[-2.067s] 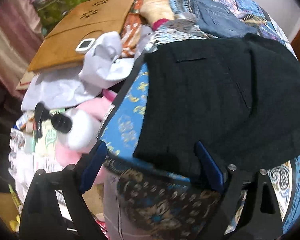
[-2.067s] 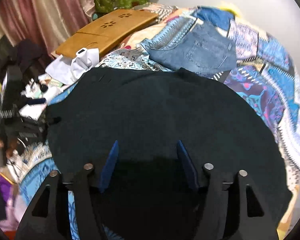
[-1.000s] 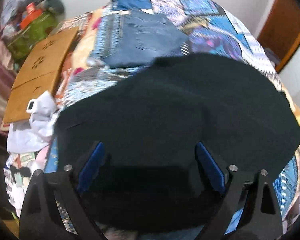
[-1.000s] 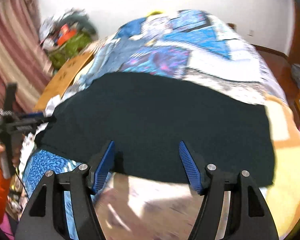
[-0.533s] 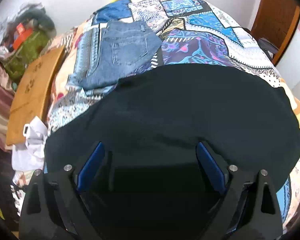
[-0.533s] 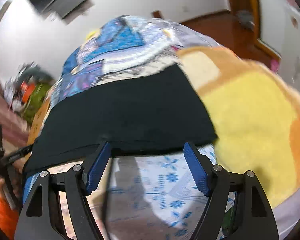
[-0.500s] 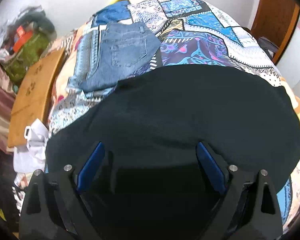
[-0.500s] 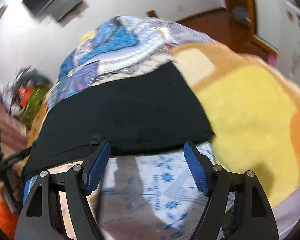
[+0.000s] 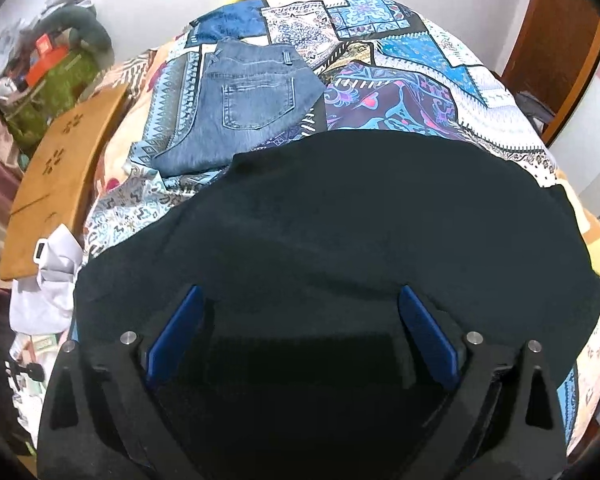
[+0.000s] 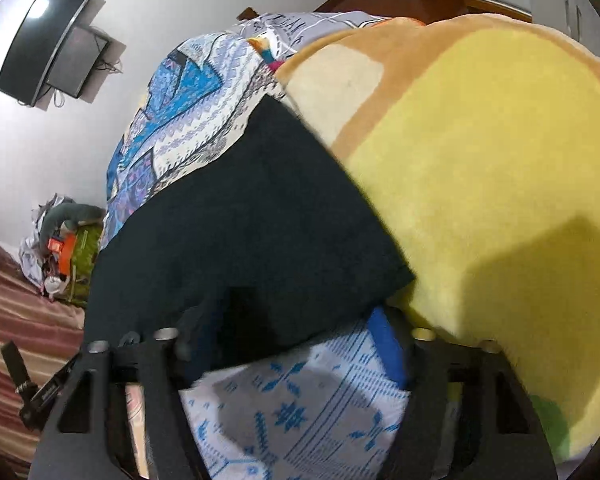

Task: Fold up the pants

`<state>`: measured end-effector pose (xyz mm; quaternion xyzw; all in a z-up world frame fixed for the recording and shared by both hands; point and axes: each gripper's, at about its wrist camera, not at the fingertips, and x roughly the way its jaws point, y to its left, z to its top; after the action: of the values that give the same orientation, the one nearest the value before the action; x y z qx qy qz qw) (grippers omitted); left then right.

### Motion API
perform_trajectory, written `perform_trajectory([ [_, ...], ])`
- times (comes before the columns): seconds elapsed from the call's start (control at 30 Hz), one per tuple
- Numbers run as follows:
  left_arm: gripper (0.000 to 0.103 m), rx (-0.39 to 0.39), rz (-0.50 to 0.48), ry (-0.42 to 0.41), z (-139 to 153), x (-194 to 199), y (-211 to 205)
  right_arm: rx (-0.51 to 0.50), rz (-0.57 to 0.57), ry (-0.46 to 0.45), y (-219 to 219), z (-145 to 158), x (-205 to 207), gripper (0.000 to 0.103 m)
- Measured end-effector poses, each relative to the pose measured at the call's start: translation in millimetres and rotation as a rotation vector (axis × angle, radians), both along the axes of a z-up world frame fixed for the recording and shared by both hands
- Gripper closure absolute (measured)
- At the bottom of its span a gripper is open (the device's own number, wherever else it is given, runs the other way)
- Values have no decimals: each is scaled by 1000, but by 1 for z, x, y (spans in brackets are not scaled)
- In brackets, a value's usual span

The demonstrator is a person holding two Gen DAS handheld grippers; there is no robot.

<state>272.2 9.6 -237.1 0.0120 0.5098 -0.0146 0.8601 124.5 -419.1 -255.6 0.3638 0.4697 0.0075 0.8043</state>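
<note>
1. We see the black pants (image 9: 340, 216) spread on the patchwork bedspread (image 9: 400, 92).
2. Our left gripper (image 9: 300, 324) stands wide apart above them.
3. Our right gripper (image 10: 292, 344) has just been closing at their hem; grip unclear.

The near part of the flat black fabric pants (image 9: 340, 216) sinks into shadow between the blue-padded fingers (image 9: 176, 332), so no fold line reads there. In the right wrist view their corner covers the left blue finger almost entirely. The heap of clutter by the wall (image 9: 48, 76) is too small to tell apart. The yellow fleece blanket (image 10: 480, 168) is blurred along its edge and cut off on the right.
</note>
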Motion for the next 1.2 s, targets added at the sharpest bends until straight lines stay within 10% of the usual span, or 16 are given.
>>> perform_trajectory([
  [0.23,4,0,-22,-31,16,-6,-6,-89,11,-66,-2,22,-5,93],
  [0.87,4,-37,-71,-180,71,-48,-5,-251,152,-495,62,206,28,94],
  [1.2,4,-57,-34,-229,84,-76,27,-238,412,-552,177,213,55,94],
])
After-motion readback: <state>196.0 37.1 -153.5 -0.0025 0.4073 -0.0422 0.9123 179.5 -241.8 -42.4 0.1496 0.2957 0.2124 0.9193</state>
